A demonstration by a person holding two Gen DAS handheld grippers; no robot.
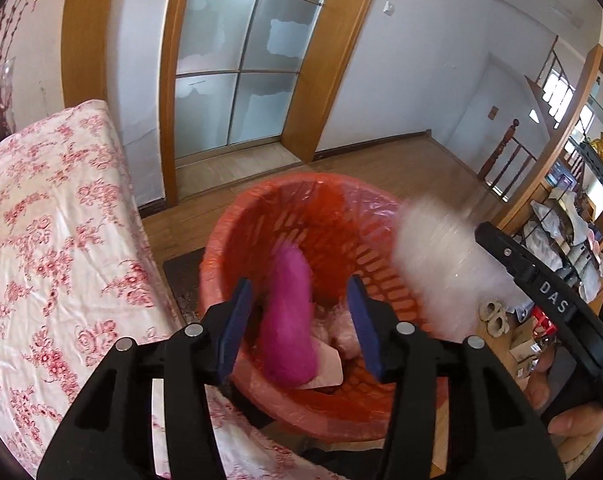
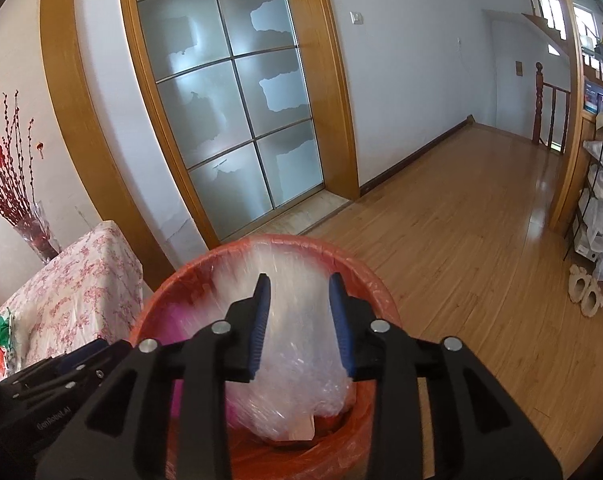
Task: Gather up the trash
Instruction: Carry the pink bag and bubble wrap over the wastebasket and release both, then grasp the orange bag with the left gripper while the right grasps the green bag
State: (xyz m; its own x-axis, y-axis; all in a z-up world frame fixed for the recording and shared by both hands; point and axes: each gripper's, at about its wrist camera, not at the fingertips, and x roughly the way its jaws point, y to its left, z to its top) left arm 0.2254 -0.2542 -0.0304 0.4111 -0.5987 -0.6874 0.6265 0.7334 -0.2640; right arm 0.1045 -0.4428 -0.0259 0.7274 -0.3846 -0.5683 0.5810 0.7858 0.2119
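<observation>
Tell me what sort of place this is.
Most likely a room in a home, perhaps an upstairs landing: wooden floor, a frosted-glass door in a wooden frame, a flower-patterned cloth over furniture, and a stair railing. An orange lined bin stands in front.

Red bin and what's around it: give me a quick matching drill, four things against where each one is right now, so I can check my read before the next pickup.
Things:
1. magenta fuzzy piece
2. clear plastic bag
3. floral cloth
4. pale slippers

Places:
A. on the wooden floor beside the wire shelf
B. between the left gripper's open fingers, over the red bin
C. draped over the furniture next to the bin
D. between the right gripper's open fingers, over the bin

Pairs: 1-B, 2-D, 3-C, 4-A
</observation>
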